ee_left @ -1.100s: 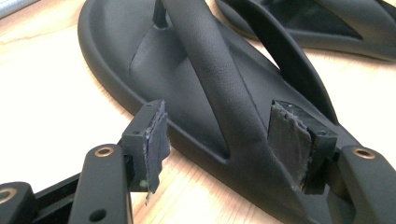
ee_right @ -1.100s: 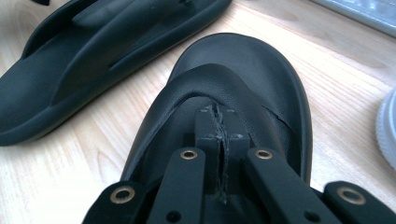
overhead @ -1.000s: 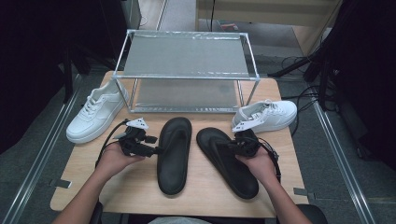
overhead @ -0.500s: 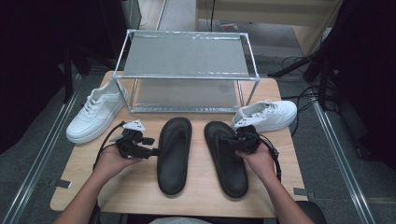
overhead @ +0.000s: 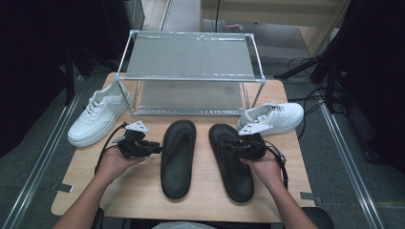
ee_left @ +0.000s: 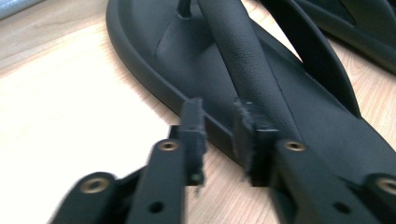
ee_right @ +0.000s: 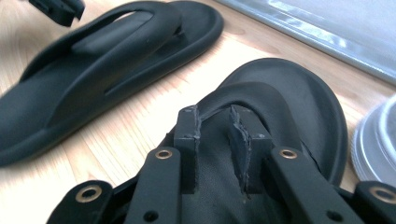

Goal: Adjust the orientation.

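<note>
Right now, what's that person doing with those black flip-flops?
A person holds a tool in each hand over two black flip-flops lying side by side. The left tool, jaws just closing, straddles the left flip-flop at its edge. The right tool, jaws just opening, sits over the right flip-flop. White sneakers wait beside a shoe rack.

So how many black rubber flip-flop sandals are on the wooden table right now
2. One black rubber flip-flop sandal lies at the table's middle, beside the left gripper. The other sandal lies right of it, under the right gripper. None looks hidden.
</note>
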### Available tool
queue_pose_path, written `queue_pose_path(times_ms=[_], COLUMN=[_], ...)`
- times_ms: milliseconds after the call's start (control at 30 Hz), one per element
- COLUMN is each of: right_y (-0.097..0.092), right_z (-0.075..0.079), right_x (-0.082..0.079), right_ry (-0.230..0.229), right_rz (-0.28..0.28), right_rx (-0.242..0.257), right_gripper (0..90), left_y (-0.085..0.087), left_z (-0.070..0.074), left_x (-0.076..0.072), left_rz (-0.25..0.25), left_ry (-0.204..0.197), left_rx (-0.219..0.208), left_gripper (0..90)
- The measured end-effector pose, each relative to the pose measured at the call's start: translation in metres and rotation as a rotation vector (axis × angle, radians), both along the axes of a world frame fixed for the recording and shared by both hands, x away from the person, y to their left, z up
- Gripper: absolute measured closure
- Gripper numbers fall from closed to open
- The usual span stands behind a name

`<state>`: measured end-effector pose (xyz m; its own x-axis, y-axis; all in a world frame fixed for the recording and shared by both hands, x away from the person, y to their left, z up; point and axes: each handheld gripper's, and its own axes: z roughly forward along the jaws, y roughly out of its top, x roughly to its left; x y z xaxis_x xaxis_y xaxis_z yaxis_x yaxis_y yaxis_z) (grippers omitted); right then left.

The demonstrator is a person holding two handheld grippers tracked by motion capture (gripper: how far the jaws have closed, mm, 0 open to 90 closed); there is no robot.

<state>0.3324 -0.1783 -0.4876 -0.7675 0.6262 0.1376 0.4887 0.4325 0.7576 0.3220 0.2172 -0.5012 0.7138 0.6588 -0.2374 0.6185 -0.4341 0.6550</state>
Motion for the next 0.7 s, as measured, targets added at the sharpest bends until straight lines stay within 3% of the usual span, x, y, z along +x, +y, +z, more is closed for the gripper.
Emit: queue_pose_path(times_ms=[67,167,300,433,700], right_y=[-0.004,-0.014,-0.030,-0.041,-0.040], right_z=[0.004,0.009,0.011,0.011,0.004], right_x=[0.001,-0.001,-0.002,-0.002,-0.003], right_ry=[0.057,0.054,0.078,0.070,0.096], right_rz=[-0.040,-0.067,-0.117,-0.162,-0.163], right_rx=[0.042,0.050,0.043,0.032,-0.007], right_gripper=[82.4,90.0,90.0,90.0,90.0], left_y=[0.002,0.004,0.006,0.007,0.003], left_z=[0.000,-0.002,-0.006,-0.009,-0.016], left_x=[0.002,0.006,0.011,0.015,0.019], left_rz=[-0.003,0.002,0.008,0.003,-0.017], left_ry=[0.007,0.020,0.037,0.045,0.067], left_rx=[0.001,0.009,0.027,0.039,0.041], left_gripper=[84.1,88.2,89.7,90.0,90.0])
